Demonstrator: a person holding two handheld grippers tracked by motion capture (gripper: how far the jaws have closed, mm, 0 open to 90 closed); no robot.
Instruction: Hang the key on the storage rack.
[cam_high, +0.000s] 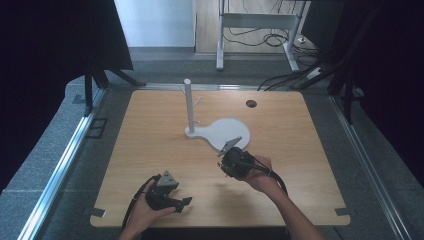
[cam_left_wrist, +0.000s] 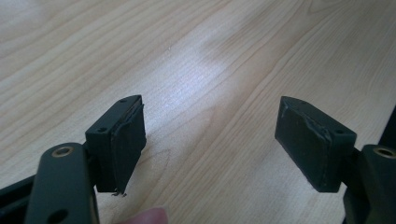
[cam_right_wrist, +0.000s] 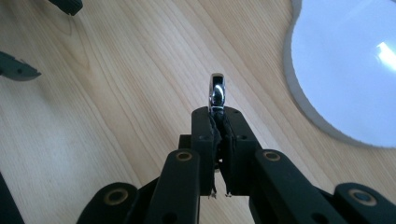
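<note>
- No text, label, brand, number or sign can be read in any of the views.
- The worktop (cam_high: 150, 150) is plain wood grain without markings.
- The white stand (cam_high: 220, 131) carries no lettering.
- The black pads (cam_left_wrist: 126, 140) of the hand-held gripper bear no print.

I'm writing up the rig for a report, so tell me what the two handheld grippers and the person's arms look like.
Both are black. The left gripper has two blocky jaws with flat rectangular pads, brass-coloured rivets at the linkage joints, and a grey three-cornered plate on top. The right gripper has the same black linkage bars with brass-ringed pivots and its own grey plate. A black cable trails from each toward the person. The forearms are bare, with no sleeves in view.
</note>
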